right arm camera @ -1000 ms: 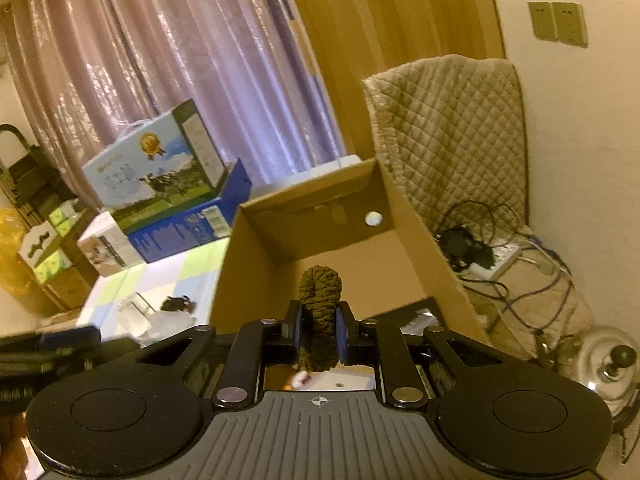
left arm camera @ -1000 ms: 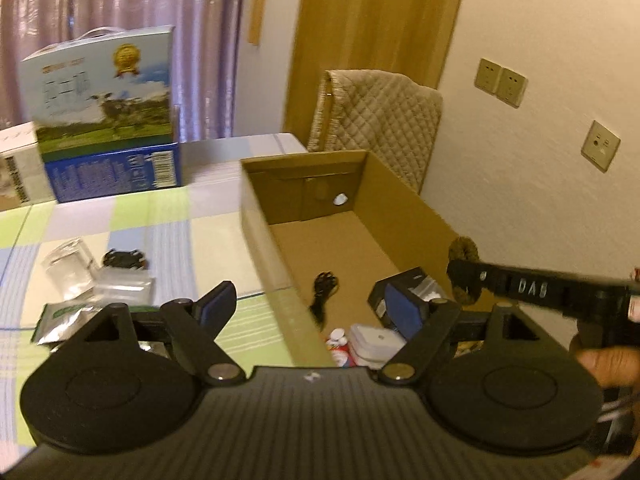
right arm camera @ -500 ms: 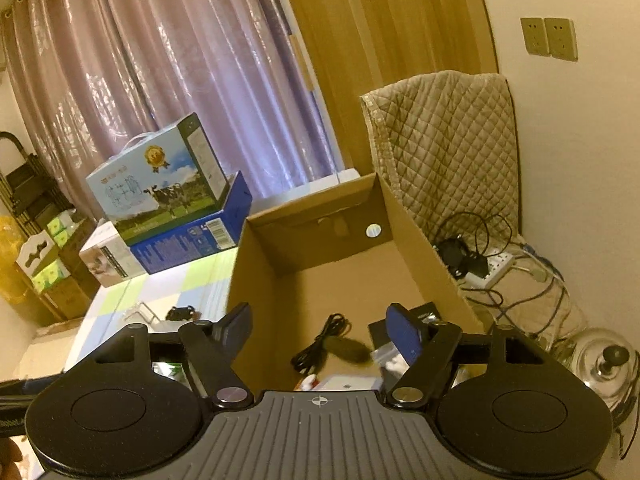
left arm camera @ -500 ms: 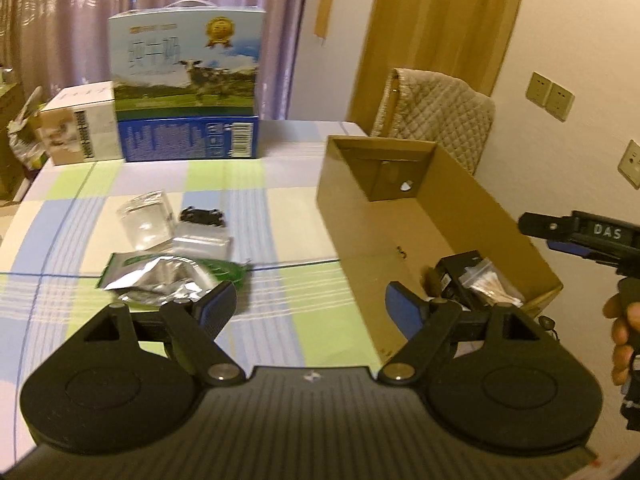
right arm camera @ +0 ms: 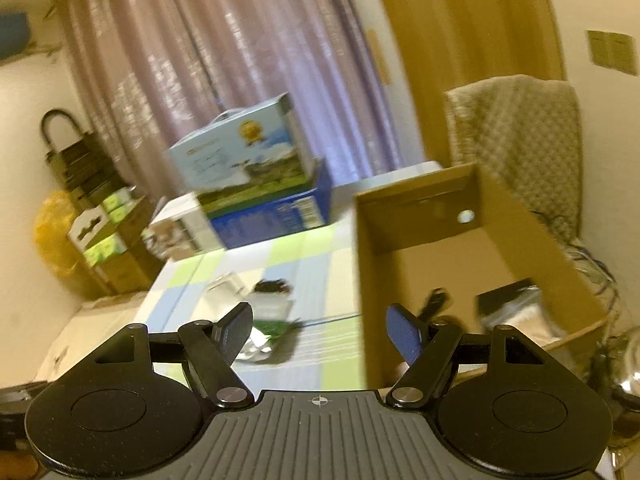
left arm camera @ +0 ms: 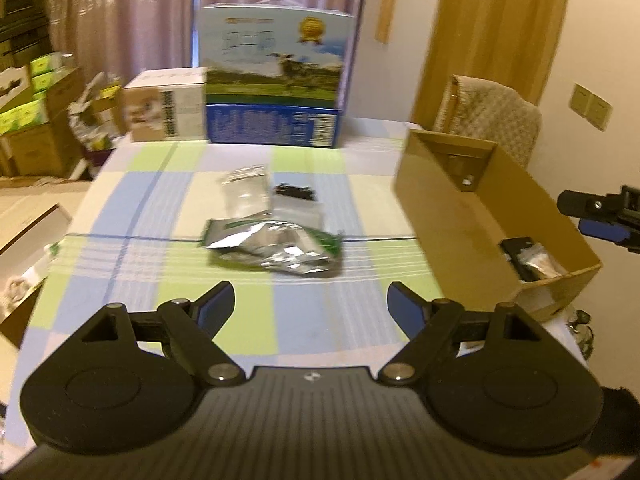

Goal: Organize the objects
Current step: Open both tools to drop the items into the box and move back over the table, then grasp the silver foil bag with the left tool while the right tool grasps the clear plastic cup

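Now your next target is the crumpled foil pouch [left arm camera: 276, 250], lying on the checked tablecloth [left arm camera: 132, 208] straight ahead of your left gripper [left arm camera: 310, 300], whose jaws stand wide apart and hold nothing. Just behind the pouch lie a clear plastic bag [left arm camera: 246, 192] and a small black item [left arm camera: 295, 191], so three things wait to be packed. The cardboard box [left arm camera: 472, 216] sits to the right, already holding a dark packet [left arm camera: 528, 258]. Your right gripper [right arm camera: 320, 330] hangs over the box's near wall, jaws likewise spread and empty. I judge you are between placements: reach the left gripper forward and down, straddle the pouch, and close on a raised fold, since flat foil may slip
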`<act>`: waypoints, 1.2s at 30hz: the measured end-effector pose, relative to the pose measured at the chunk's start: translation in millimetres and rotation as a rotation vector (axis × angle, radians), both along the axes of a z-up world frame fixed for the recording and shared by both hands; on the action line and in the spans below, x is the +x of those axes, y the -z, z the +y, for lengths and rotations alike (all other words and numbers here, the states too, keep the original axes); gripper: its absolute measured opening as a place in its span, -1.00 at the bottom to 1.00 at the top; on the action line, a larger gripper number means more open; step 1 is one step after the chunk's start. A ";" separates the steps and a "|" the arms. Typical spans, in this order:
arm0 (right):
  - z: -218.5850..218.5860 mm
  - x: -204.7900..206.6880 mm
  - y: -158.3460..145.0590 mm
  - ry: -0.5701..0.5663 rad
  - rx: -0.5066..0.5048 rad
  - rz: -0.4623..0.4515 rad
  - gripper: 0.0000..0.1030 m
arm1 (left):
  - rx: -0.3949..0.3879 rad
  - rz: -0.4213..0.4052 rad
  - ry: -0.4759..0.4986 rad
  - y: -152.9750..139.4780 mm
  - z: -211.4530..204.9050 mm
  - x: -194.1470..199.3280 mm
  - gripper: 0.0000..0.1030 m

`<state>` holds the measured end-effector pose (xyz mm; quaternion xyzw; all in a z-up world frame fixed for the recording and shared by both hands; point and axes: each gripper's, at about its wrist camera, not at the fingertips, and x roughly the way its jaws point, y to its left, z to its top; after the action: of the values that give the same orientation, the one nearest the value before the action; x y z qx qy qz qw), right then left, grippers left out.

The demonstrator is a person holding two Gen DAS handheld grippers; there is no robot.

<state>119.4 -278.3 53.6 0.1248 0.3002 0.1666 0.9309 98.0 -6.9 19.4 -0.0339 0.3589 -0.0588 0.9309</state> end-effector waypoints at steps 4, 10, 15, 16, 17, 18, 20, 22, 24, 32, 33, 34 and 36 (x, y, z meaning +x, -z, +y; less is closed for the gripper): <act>26.5 -2.0 -0.3 -0.064 -0.028 -0.014 0.38 | 0.006 -0.004 -0.045 -0.8 25.9 -5.6 0.58; 49.3 1.4 6.9 -0.101 -0.055 -0.005 0.38 | 0.040 -0.015 -0.033 -4.3 45.0 -4.7 0.60; 60.4 3.6 16.2 -0.141 -0.094 0.015 0.38 | 0.102 -0.008 0.024 -0.5 48.2 1.6 0.64; 61.0 4.8 18.3 -0.151 -0.102 0.018 0.38 | 0.114 -0.004 0.042 1.4 48.1 3.6 0.65; 63.1 7.1 21.2 -0.165 -0.113 0.024 0.38 | 0.130 0.000 0.061 2.9 48.0 5.2 0.65; 65.0 9.8 23.8 -0.177 -0.122 0.031 0.38 | 0.149 0.002 0.084 4.1 47.6 7.7 0.66; 69.0 16.0 30.1 -0.202 -0.144 0.046 0.38 | 0.183 0.003 0.130 6.2 47.4 13.0 0.71; 73.5 23.2 37.3 -0.224 -0.166 0.058 0.38 | 0.194 -0.009 0.191 8.6 48.6 20.7 0.73; 77.8 30.2 44.4 -0.242 -0.181 0.073 0.38 | 0.192 -0.021 0.254 11.9 49.3 28.9 0.77; 104.2 77.4 63.6 -0.396 -0.289 0.136 0.38 | 0.402 -0.049 0.580 41.1 35.6 71.3 0.89; 108.5 85.4 64.5 -0.426 -0.319 0.135 0.38 | 0.426 -0.045 0.619 46.9 34.6 78.7 0.90; 113.0 93.3 65.4 -0.458 -0.352 0.130 0.38 | 0.450 -0.040 0.653 51.8 33.8 85.8 0.91; 121.8 108.4 68.4 -0.512 -0.419 0.116 0.38 | 0.498 -0.037 0.715 62.1 31.8 103.2 0.91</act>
<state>227.8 -156.4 -14.8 -0.1396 0.4021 0.3224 0.8455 201.2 24.9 -42.7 0.3189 0.3346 -0.2897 0.8381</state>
